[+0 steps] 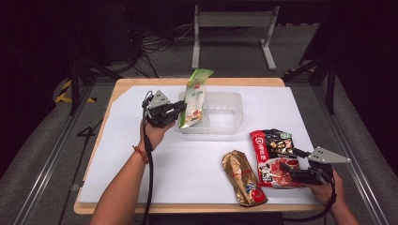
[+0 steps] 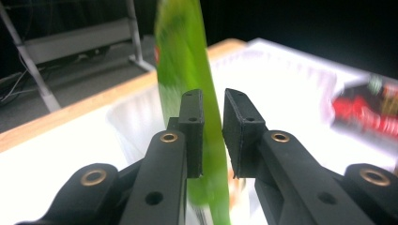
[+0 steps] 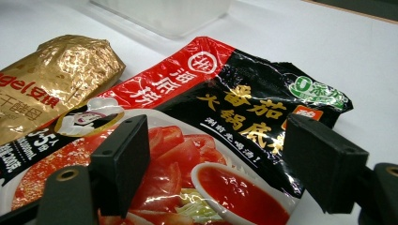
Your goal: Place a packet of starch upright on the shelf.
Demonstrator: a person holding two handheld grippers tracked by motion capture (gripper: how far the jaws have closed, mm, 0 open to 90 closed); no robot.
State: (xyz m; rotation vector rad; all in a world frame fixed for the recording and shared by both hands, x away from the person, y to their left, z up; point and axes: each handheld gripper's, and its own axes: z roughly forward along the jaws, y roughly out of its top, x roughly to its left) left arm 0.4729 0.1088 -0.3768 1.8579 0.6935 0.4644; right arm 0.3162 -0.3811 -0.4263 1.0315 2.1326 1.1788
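Left tool point(image 1: 177, 110) loosely straddles the green snack pouch point(image 1: 195, 98) at the clear tub's point(image 1: 234, 123) left end, right tool point(image 1: 292, 165) spread wide.

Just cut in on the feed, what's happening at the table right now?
A person is packing snack bags into the clear plastic bin. The left gripper has a green bag between its jaws, standing upright at the bin's left end; whether the pads still press on it is hard to tell. The right gripper sits open over a red and black bag lying flat on the table, beside a gold bag.
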